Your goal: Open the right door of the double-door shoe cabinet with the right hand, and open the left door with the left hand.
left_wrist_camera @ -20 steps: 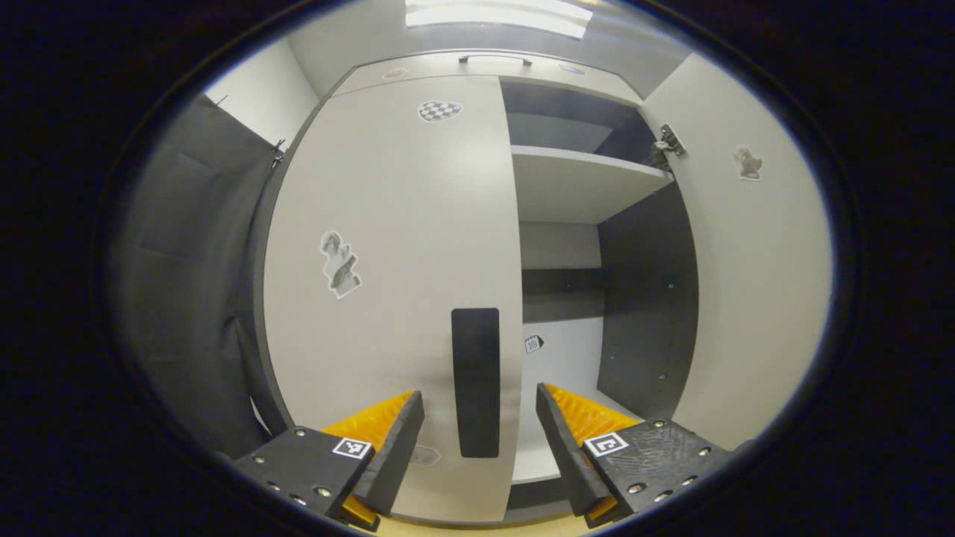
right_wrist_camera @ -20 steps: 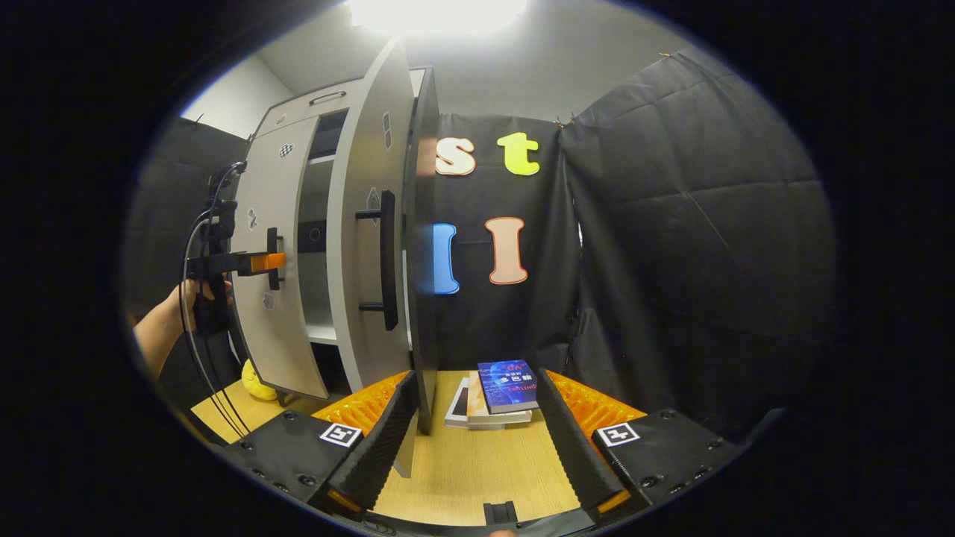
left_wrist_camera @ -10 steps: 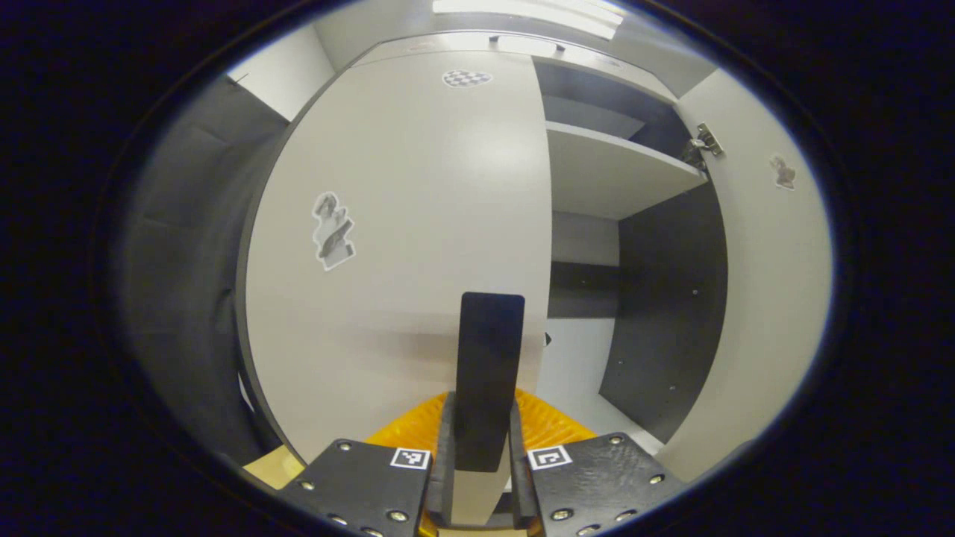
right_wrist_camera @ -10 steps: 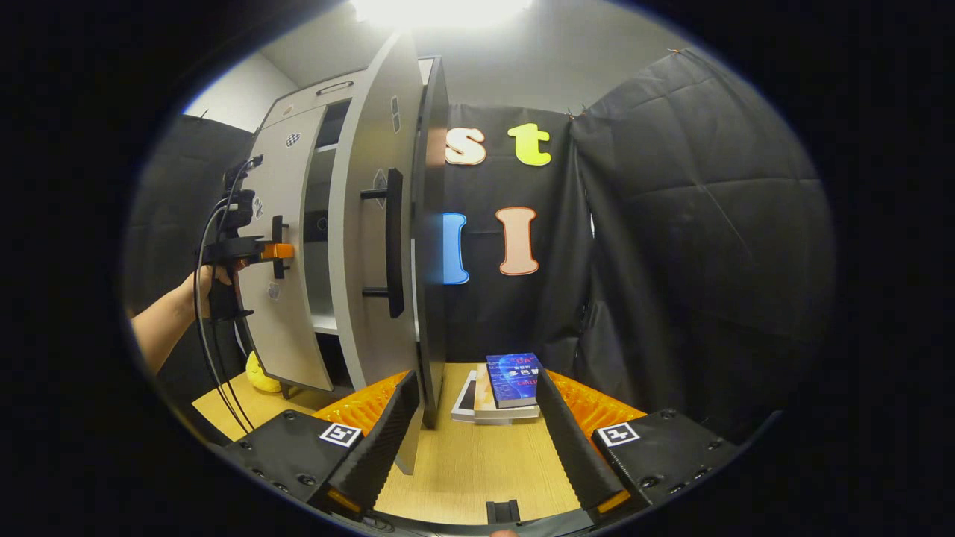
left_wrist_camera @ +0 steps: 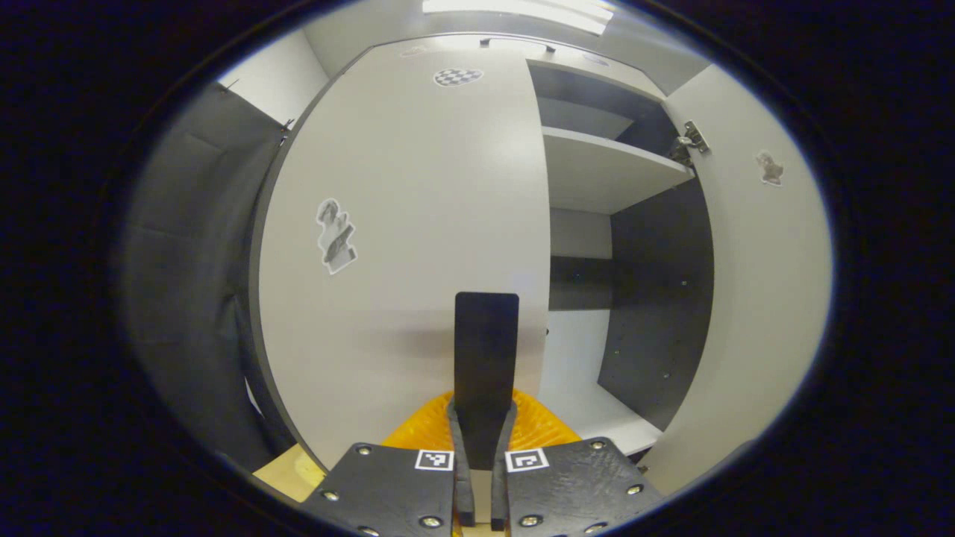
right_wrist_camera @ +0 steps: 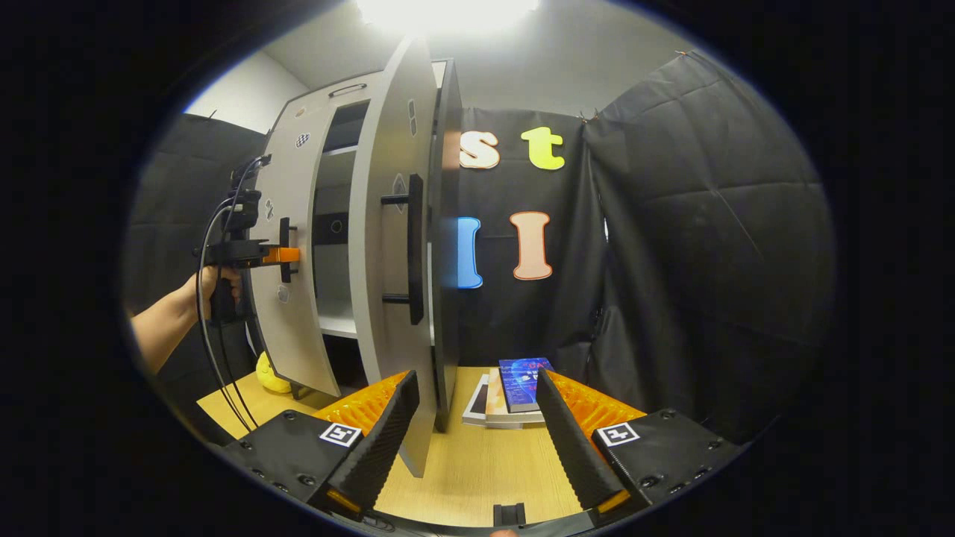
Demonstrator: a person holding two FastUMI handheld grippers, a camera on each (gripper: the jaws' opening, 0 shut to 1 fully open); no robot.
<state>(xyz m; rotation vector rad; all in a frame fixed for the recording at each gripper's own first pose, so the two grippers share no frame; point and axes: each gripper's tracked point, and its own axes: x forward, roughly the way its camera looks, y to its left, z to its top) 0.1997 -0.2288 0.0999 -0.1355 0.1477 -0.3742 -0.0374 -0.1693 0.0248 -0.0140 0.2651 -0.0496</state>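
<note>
The right door (right_wrist_camera: pixel 388 246) of the cabinet (right_wrist_camera: pixel 328 97) stands swung well out, its handle (right_wrist_camera: pixel 412 250) facing the right gripper view, so that half of the task looks done. The step in hand is the left door (left_wrist_camera: pixel 403 224).

The left gripper (left_wrist_camera: pixel 481 447) is closed narrow on the left door's handle (left_wrist_camera: pixel 485 358), with a finger pressed to either side of the dark bar at its lower end. In the right gripper view the same gripper, held by a hand (right_wrist_camera: pixel 213 280), sits on the handle on the side of the left door away from the right door. The left door appears barely off closed, if at all; I cannot tell for sure.

The right gripper (right_wrist_camera: pixel 474 418) hangs wide open and holds nothing, in front of the right door's lower edge, with books (right_wrist_camera: pixel 515 388) on the table (right_wrist_camera: pixel 477 470) beyond.

Next, I judge, the left gripper needs to pull back and sweep outward, away from the right door, following the hinge arc while keeping its squeeze on the bar. A straight pull could twist the bar out of the fingers.
</note>
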